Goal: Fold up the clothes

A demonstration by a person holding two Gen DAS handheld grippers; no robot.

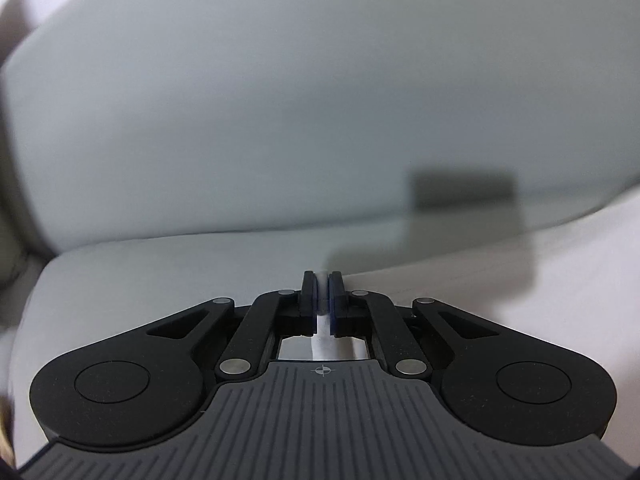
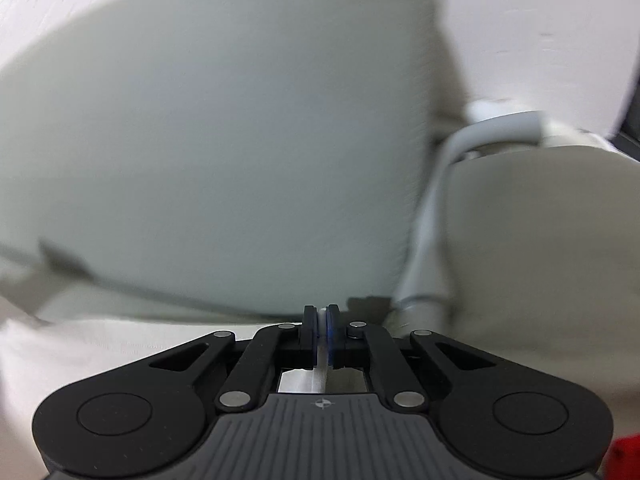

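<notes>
Left gripper (image 1: 322, 280) clamps a thin fold of pale cloth (image 1: 280, 120), which spreads ahead of its fingers. Right gripper (image 2: 321, 314) likewise pinches the cloth (image 2: 220, 120).

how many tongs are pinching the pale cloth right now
2. The left tongs are shut on an edge of the pale grey-green cloth; the right tongs are shut on its edge too, seen from the right wrist. Nothing suggests more, though both views are blurred.

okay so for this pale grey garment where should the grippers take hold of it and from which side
Grip the pale grey garment at its near edge, coming in level from the near side. Both the left hand-held gripper and the right hand-held gripper are already closed on that thin edge, the cloth spreading away ahead.
</notes>
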